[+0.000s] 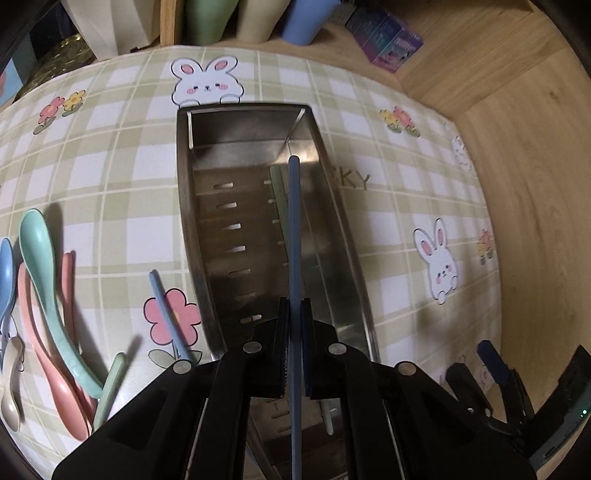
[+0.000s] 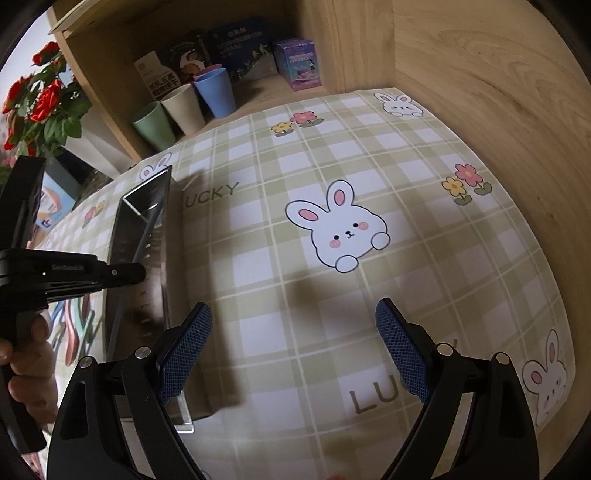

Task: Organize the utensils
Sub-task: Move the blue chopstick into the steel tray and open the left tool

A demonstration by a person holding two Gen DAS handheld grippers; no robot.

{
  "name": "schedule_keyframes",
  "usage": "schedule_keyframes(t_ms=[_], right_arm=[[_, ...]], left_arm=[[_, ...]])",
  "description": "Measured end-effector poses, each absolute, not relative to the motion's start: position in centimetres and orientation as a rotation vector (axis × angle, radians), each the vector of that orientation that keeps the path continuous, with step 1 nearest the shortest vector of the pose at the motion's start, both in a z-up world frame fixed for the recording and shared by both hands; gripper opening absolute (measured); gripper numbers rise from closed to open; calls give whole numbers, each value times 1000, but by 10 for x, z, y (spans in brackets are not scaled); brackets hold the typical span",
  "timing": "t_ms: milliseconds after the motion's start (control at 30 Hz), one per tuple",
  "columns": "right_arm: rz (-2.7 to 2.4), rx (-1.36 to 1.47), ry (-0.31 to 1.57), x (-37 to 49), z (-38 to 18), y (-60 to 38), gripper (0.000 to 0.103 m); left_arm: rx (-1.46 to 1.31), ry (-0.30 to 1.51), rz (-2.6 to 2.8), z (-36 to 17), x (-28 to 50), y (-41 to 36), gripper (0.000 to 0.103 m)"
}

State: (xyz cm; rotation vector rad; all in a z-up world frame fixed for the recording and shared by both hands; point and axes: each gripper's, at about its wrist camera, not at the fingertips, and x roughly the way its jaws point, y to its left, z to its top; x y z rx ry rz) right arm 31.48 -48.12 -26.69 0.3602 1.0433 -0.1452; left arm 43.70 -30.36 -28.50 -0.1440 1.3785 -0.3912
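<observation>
We see the long slotted steel tray (image 1: pixel 207 236) on the checked bunny tablecloth (image 1: pixel 110 177), one green chopstick (image 1: pixel 277 192) inside. Plastic spoons (image 1: pixel 40 280) lie left of it; three cups (image 1: pixel 255 18) stand behind.

Domestic setting, most likely a home dining or kitchen corner. Evidence: a checked tablecloth (image 2: pixel 332 155) printed with rabbits and flowers; a light wooden shelf unit (image 2: pixel 332 48) holding pastel plastic cups (image 2: pixel 184 107), books and small boxes; red artificial roses (image 2: pixel 40 99) beside it; pastel spoons (image 1: pixel 44 280) and a steel cutlery tray (image 1: pixel 207 229) on the cloth.
</observation>
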Motion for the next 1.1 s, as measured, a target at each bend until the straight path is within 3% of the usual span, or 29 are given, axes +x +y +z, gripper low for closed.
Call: schedule_keyframes(t_ms=[400, 533, 600, 833, 1100], right_arm=[[-150, 371, 1048, 311, -265, -478, 87], [-154, 371, 1047, 308, -259, -475, 87], [-156, 371, 1039, 306, -254, -474, 87], [-141, 382, 1009, 300, -234, -460, 87], [-87, 395, 984, 296, -223, -417, 87]], left_arm=[[-136, 1409, -417, -297, 438, -305, 8], [-179, 1383, -442, -286, 436, -297, 21], [-193, 1367, -460, -277, 433, -291, 22], [-152, 1213, -511, -230, 414, -251, 33], [31, 993, -482, -192, 380, -162, 37]])
